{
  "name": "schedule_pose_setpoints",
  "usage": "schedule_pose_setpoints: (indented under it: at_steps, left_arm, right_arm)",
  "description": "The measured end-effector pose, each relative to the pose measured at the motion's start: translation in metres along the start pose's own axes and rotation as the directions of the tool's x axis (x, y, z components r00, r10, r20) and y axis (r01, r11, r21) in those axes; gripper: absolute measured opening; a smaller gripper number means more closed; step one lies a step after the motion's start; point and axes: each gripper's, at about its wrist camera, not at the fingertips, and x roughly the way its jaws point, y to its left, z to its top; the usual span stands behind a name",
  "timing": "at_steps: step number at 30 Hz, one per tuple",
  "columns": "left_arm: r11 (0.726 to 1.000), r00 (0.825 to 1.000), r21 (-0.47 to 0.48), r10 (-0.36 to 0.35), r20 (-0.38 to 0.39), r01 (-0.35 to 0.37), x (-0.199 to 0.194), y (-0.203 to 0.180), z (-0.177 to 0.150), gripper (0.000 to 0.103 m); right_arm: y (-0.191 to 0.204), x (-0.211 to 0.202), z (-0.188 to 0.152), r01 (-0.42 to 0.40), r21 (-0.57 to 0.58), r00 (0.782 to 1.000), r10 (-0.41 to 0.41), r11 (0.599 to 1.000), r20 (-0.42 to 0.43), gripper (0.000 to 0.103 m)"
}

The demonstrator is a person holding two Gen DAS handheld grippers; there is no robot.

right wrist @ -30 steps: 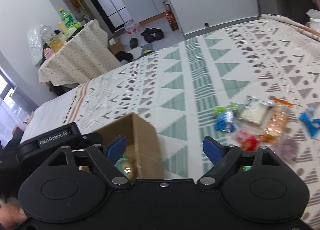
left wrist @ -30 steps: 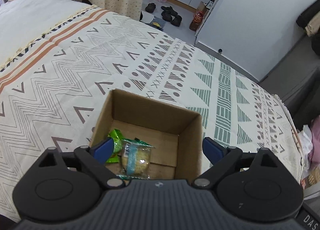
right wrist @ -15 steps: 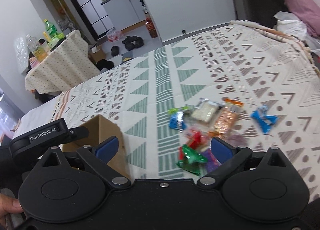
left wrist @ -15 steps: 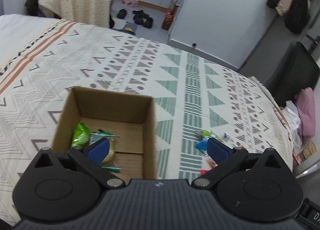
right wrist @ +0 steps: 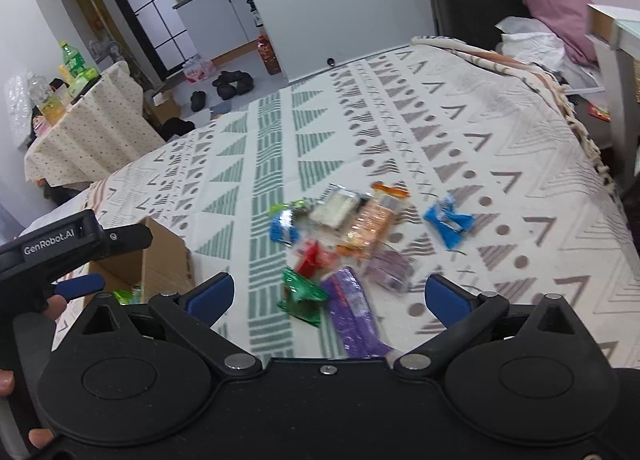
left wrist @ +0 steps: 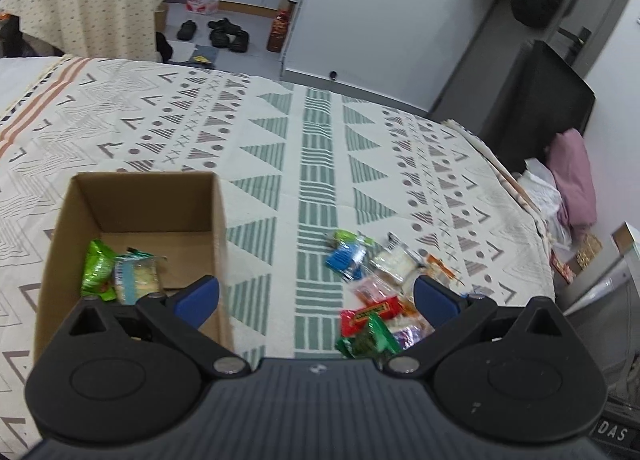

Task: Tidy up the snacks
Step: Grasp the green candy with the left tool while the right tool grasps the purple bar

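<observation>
Snacks (right wrist: 344, 244) lie in a loose pile on the patterned bedspread (right wrist: 500, 131), centre of the right wrist view and lower right of centre in the left wrist view, where the pile (left wrist: 380, 288) sits just beyond the jaws. Nearest the right gripper (right wrist: 332, 296), a green packet (right wrist: 300, 296) and a purple packet (right wrist: 352, 312) lie between its blue pads without touching them; both jaws have just been opening and now stand fully spread, holding nothing. The left gripper (left wrist: 316, 300) is likewise spread wide and empty, one pad over the near corner of the cardboard box (left wrist: 216, 227), the other over the pile's edge. The box sits at lower left of the left wrist view, close beside the pile, probably so that transfers stay short; two packets already lie inside, a green one (left wrist: 96, 270) and a pale one (left wrist: 138, 278). Farther off, a blue packet (right wrist: 448, 219) lies apart to the right. Judged from this, sorting is at an early stage.
</observation>
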Motion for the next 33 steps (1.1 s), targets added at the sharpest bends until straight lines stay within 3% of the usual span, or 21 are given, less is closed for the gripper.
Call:
schedule_pose_setpoints:
  at_steps: [13,33]
  left_arm:
    - [0.994,0.995,0.106,0.001,-0.096,0.01,0.028,-0.039,-0.03,0.103]
    - [0.993,0.983,0.116,0.049,-0.177,-0.028,0.089,-0.055,-0.05,0.097]
  right_arm:
    - [-0.037,0.009,-0.013,-0.003,0.059,0.999,0.006,0.998,-0.049,0.102]
    - [-0.055,0.06,-0.024,-0.071,0.094,0.981,0.086,0.993,-0.171,0.092]
